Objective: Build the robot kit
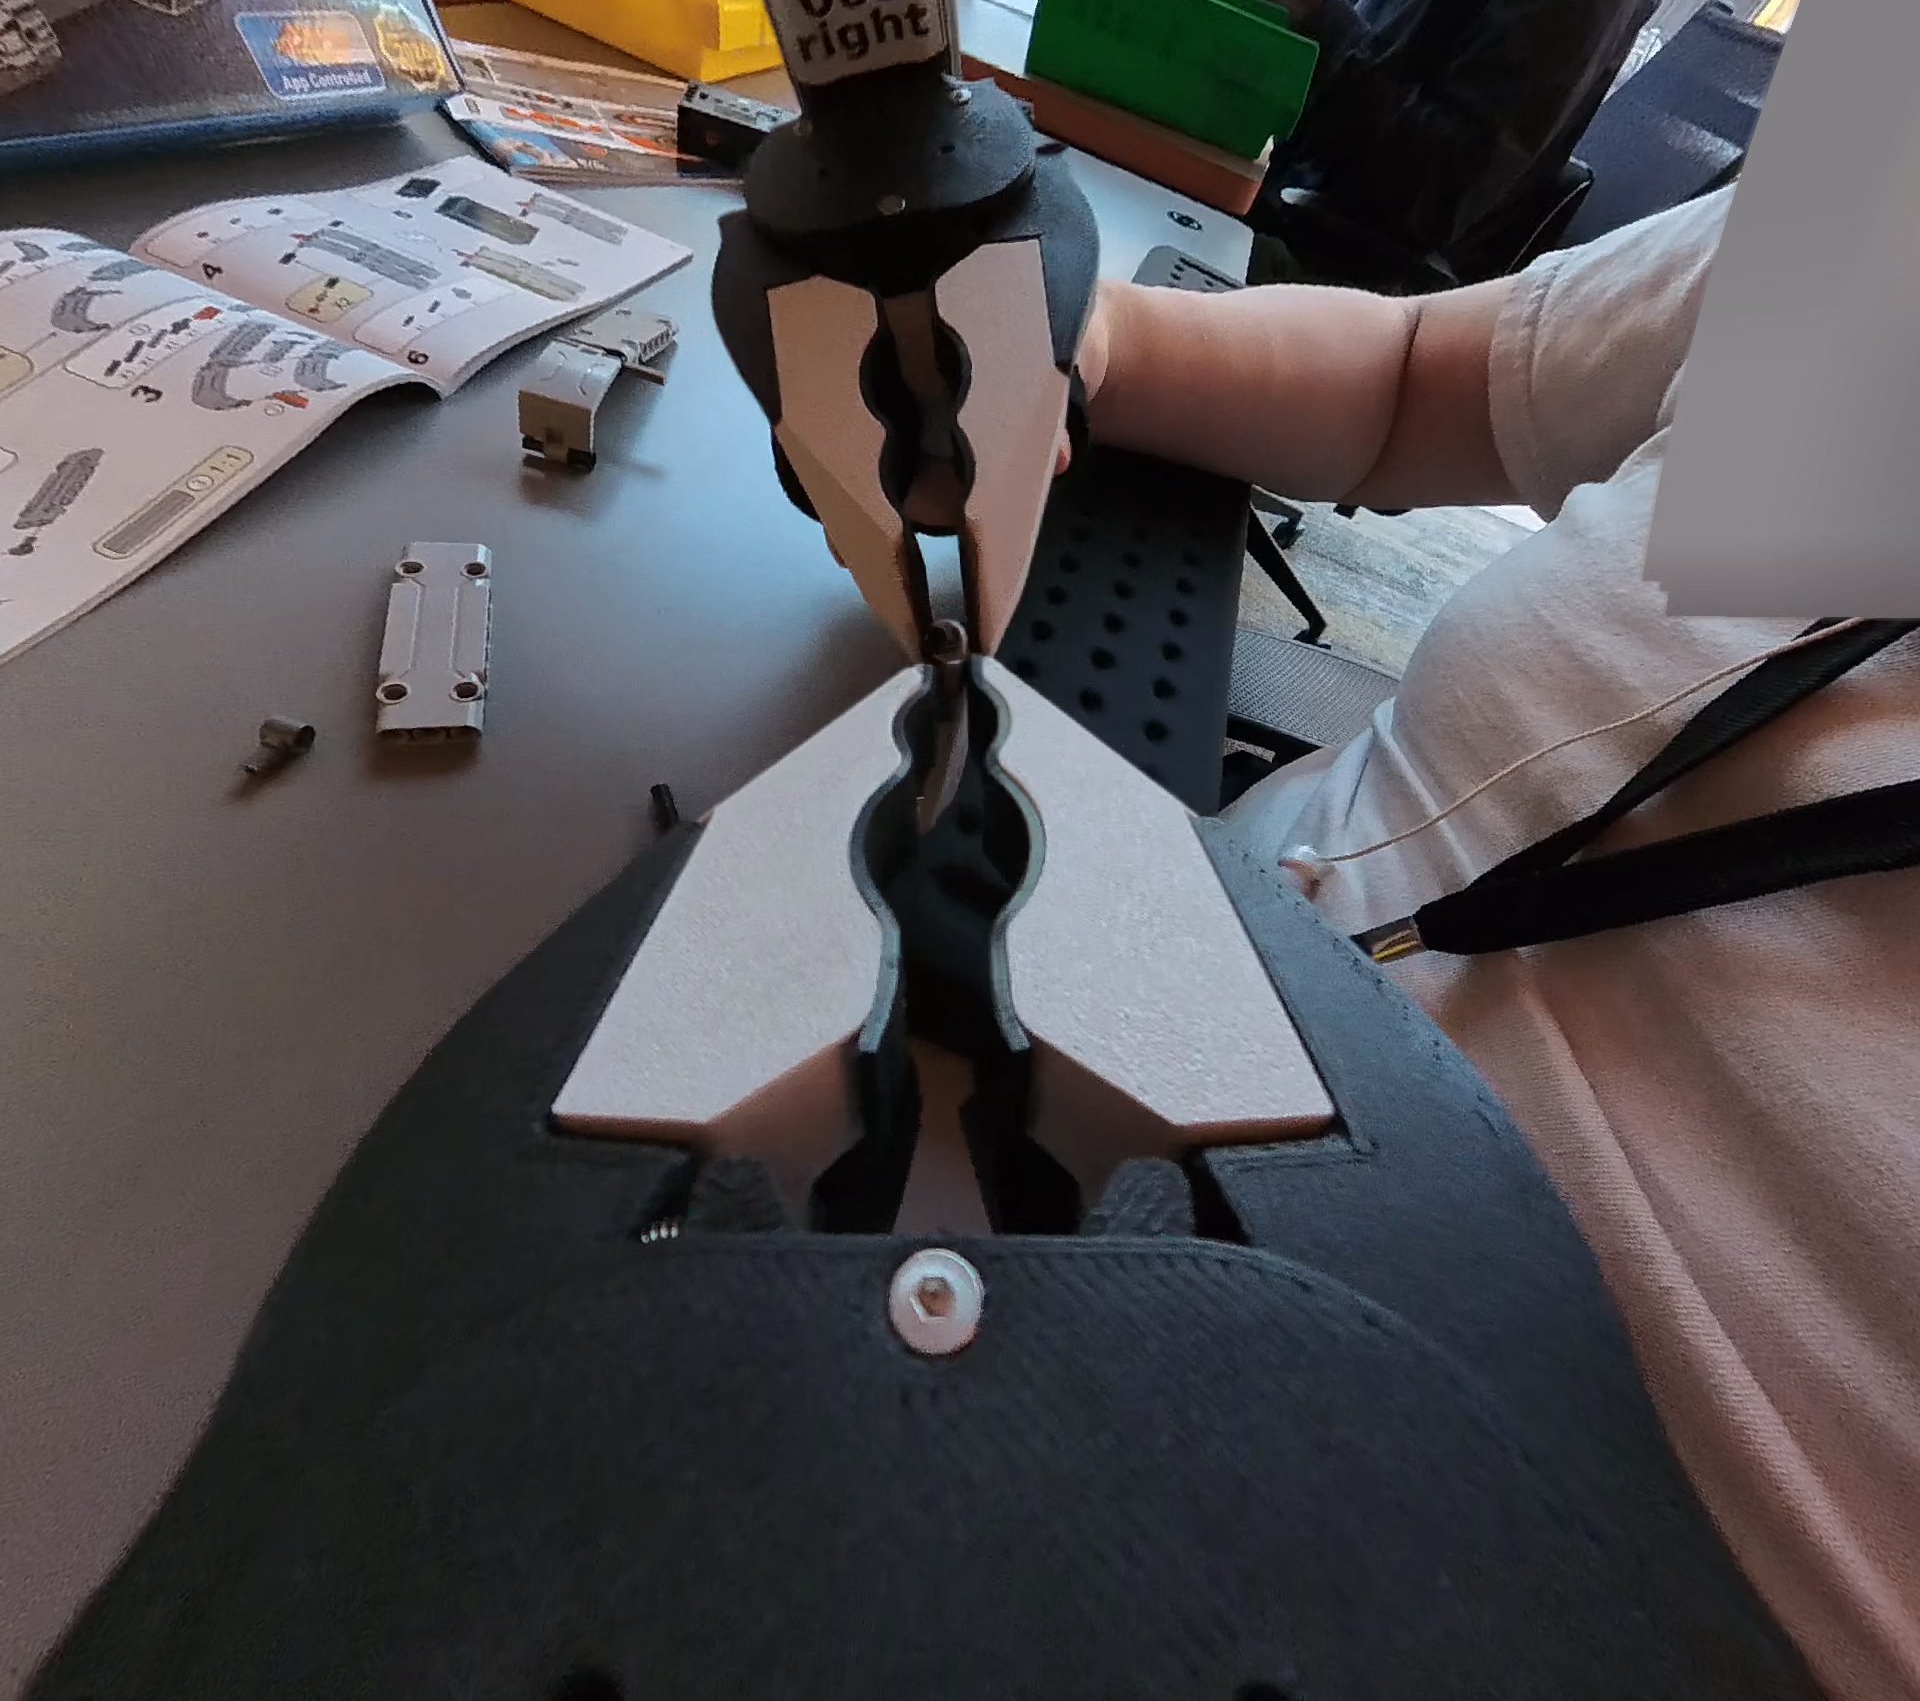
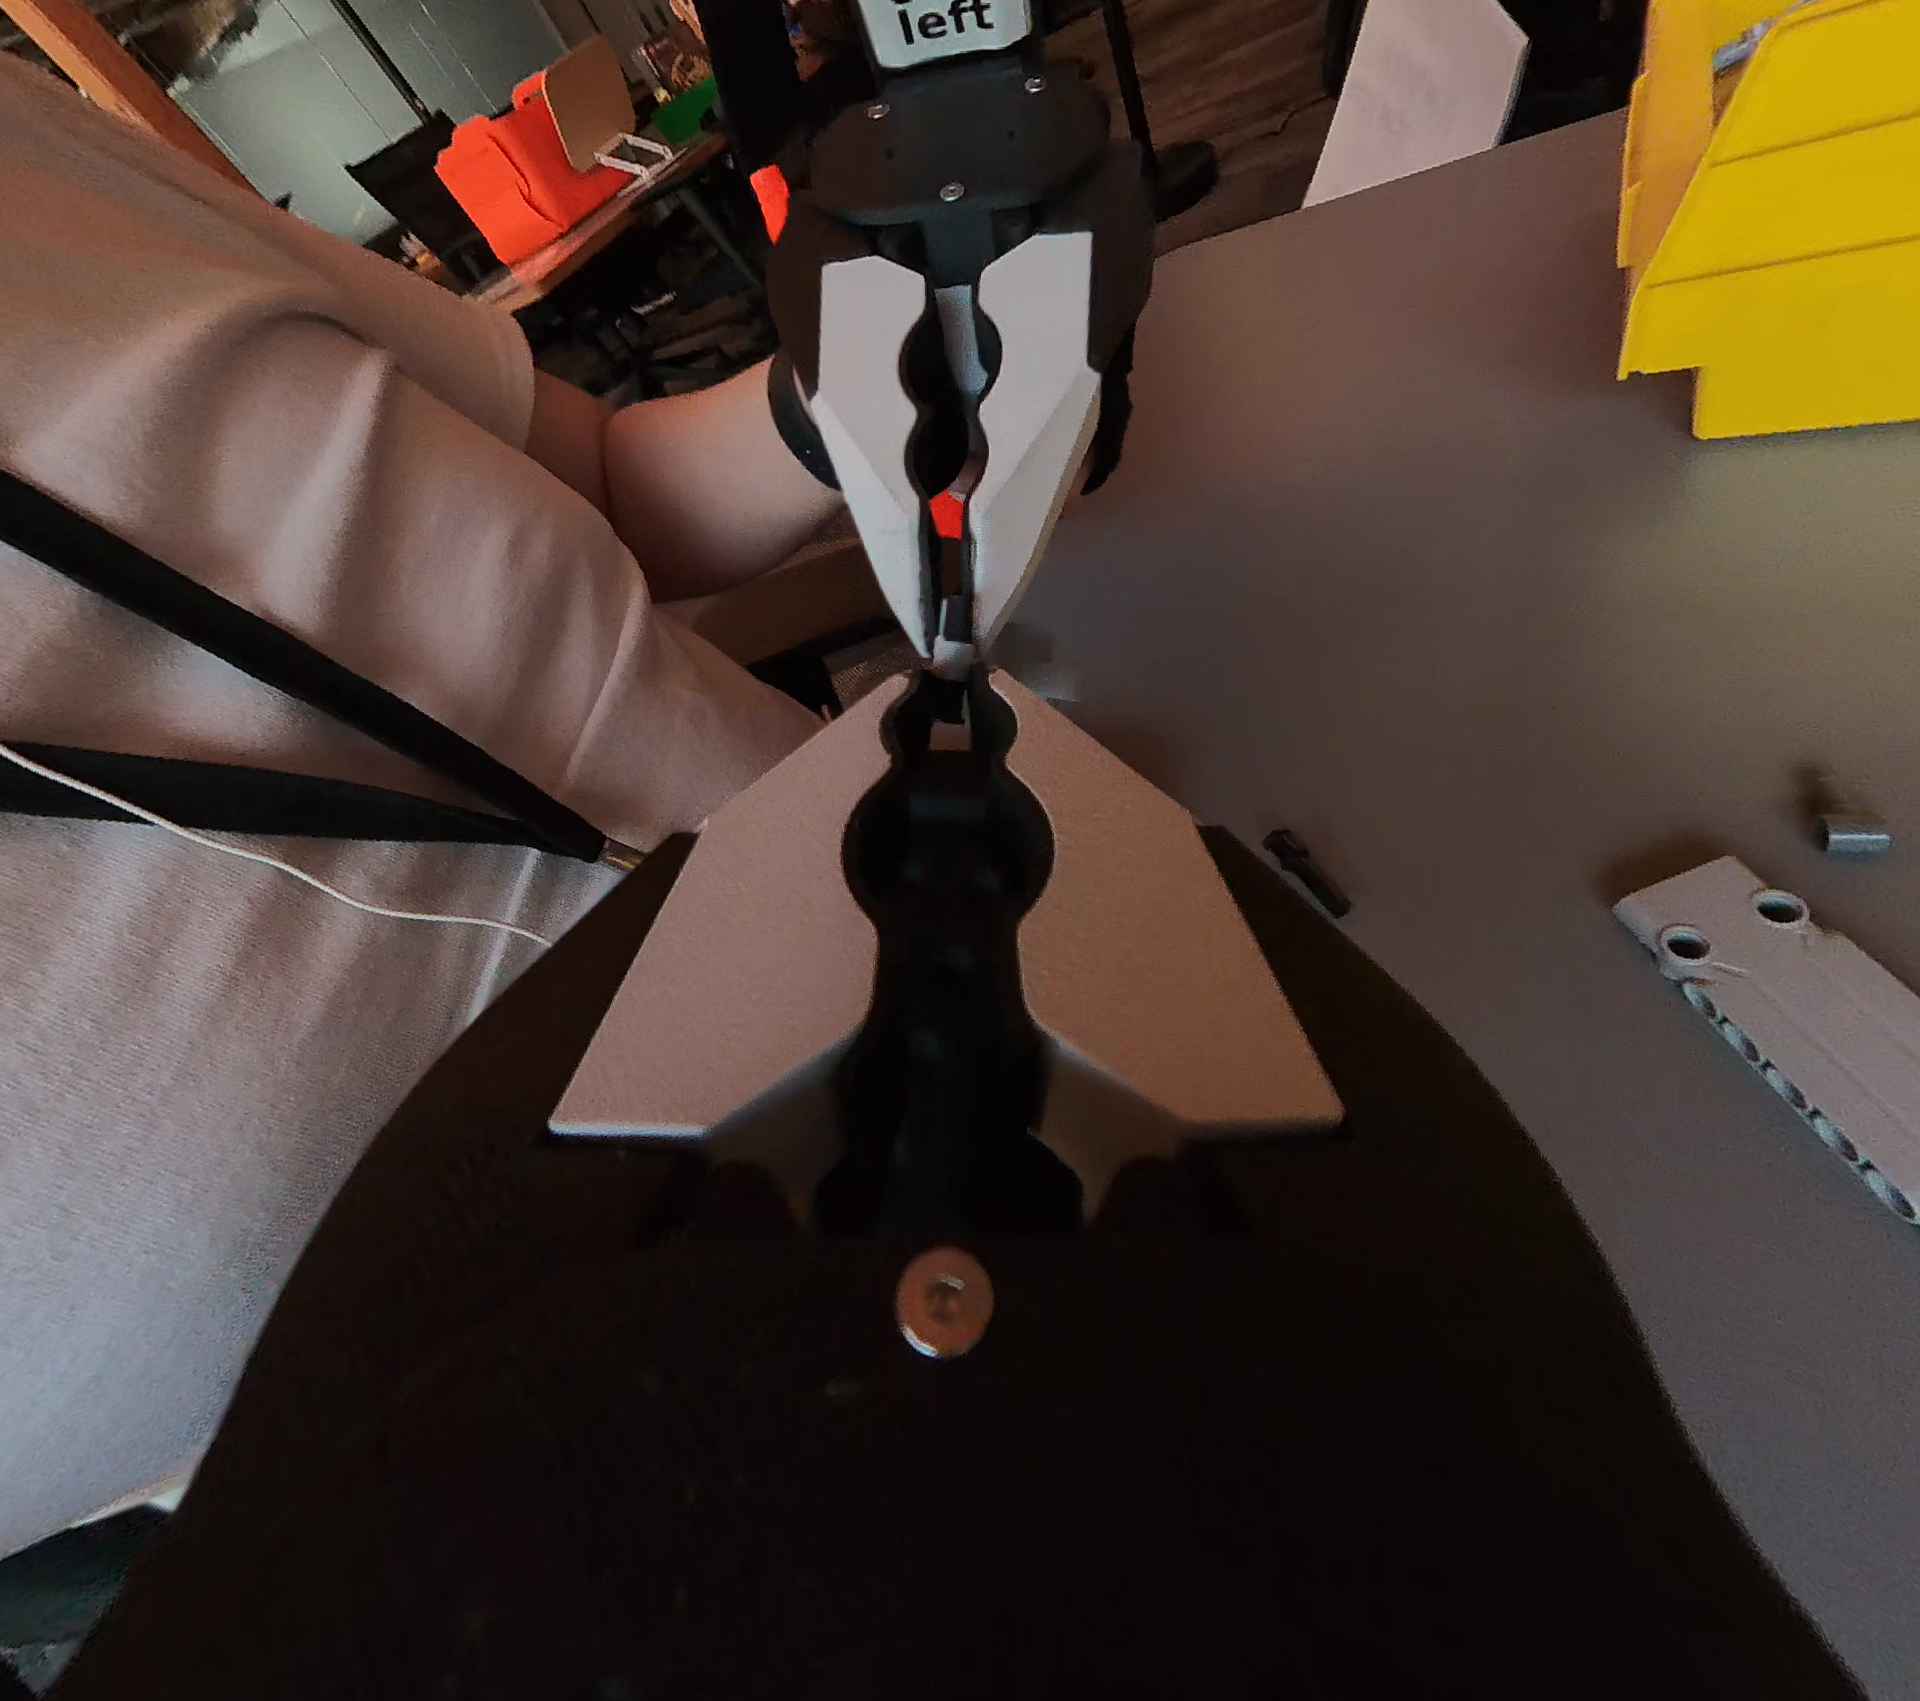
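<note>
Beyond the grey worktop's [image 1: 260, 924] near edge, the left gripper [image 1: 943, 677] is pinching a small grey piece [image 1: 943, 752] and the right gripper [image 1: 948, 635] a dark pin [image 1: 948, 639], tips touching; any slight misalignment could probably be dropping either.

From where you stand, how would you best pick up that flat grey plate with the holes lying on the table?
I'd probably take the flat grey plate across its narrow waist, coming straight down from above. It lies flat on the dark table, and its long sides curve inward at the middle, which would suit two fingers. Both hand-held grippers are shut on small parts now.
</note>
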A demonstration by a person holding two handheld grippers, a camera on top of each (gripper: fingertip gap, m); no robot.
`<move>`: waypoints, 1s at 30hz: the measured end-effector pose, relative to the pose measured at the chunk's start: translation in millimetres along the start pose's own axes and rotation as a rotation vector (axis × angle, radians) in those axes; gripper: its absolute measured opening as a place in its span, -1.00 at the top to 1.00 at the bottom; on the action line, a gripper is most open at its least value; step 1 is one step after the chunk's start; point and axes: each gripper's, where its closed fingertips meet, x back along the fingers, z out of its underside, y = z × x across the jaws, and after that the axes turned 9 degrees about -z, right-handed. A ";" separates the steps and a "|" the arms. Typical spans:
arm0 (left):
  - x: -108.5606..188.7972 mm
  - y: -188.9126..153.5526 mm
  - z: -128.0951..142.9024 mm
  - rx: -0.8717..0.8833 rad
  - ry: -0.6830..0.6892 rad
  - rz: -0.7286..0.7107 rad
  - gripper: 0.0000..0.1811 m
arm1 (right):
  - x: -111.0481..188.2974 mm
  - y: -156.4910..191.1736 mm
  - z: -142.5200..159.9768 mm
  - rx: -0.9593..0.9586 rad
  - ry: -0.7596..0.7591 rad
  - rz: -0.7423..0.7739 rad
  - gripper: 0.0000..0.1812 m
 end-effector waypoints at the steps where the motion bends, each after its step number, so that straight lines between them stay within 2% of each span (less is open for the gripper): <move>1: 0.0 -0.7 0.8 0.008 0.005 0.009 0.98 | -0.6 0.5 0.8 0.019 0.009 0.004 0.94; 4: 1.0 -5.9 1.1 0.044 0.010 0.059 1.00 | -1.6 4.3 0.1 0.050 0.012 -0.005 0.94; 9: 2.2 -5.2 -0.5 0.050 -0.008 0.061 0.99 | -1.3 4.3 -1.8 0.048 -0.001 -0.005 0.94; 15: 9.7 6.5 -10.6 0.090 -0.083 0.019 0.73 | 13.2 5.7 -23.5 -0.017 -0.151 -0.048 0.95; 21: 13.0 4.0 -18.9 0.055 -0.144 -0.009 0.63 | 21.1 10.8 -34.7 -0.042 -0.234 -0.109 0.95; 24: 18.0 2.8 -26.6 0.111 -0.198 0.031 0.62 | 24.7 7.7 -39.9 -0.096 -0.279 -0.111 0.95; 30: 23.8 8.1 -30.1 0.121 -0.233 0.011 0.66 | 30.7 3.9 -43.3 -0.262 -0.362 -0.203 0.95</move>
